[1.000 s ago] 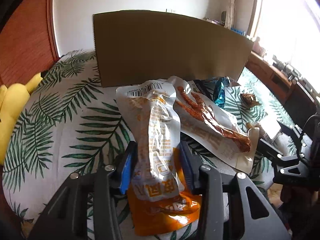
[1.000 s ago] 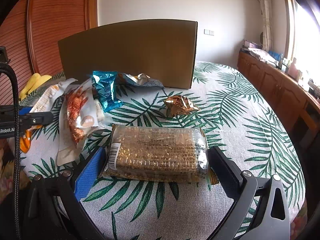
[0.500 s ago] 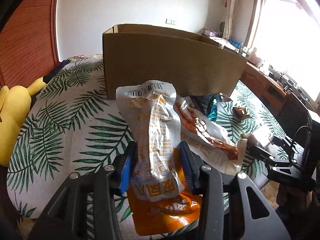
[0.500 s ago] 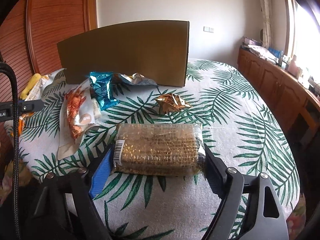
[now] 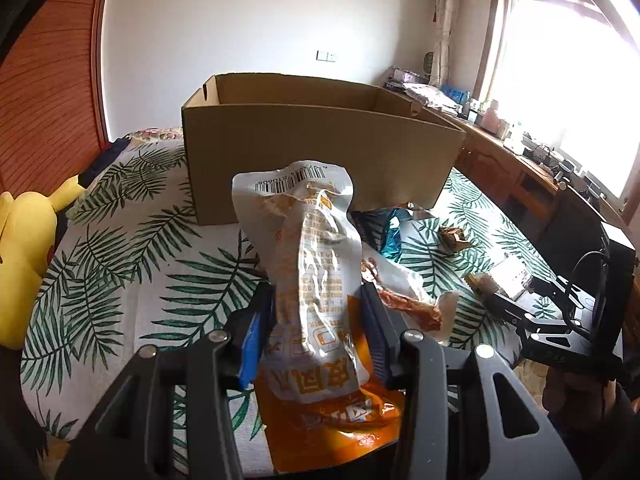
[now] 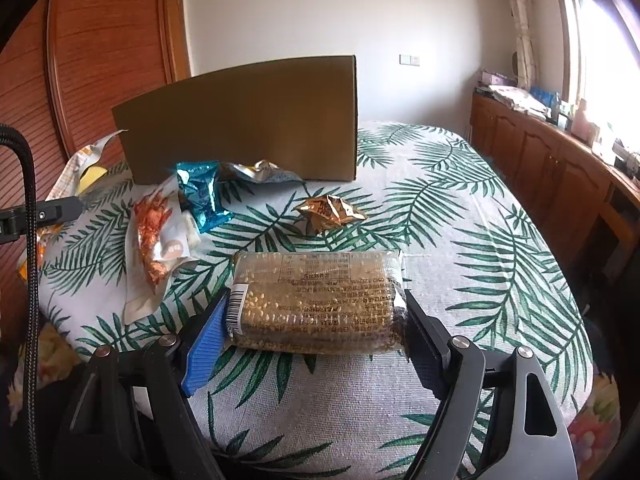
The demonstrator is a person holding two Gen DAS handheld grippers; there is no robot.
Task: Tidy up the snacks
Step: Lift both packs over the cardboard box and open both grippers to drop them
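Observation:
My left gripper [image 5: 316, 320] is shut on a white and orange snack pouch [image 5: 308, 248] and holds it up above the table, in front of the open cardboard box [image 5: 320, 148]. My right gripper [image 6: 316, 328] is shut on a clear brown pack of grain bars [image 6: 316, 296], lifted off the cloth. The box also shows in the right wrist view [image 6: 248, 120], behind loose snacks: a blue packet [image 6: 202, 196], a gold wrapper [image 6: 330, 210] and a red and white pouch [image 6: 154, 236].
The table has a palm-leaf cloth [image 6: 480, 240]. A yellow plush toy [image 5: 24, 248] lies at the left edge. A wooden sideboard [image 6: 560, 168] with clutter runs along the window at right. A silver wrapper [image 6: 260, 172] lies against the box.
My left gripper has risen with the pouch, so the inside of the box now shows. My right gripper has closed on the grain bar pack and lifted it.

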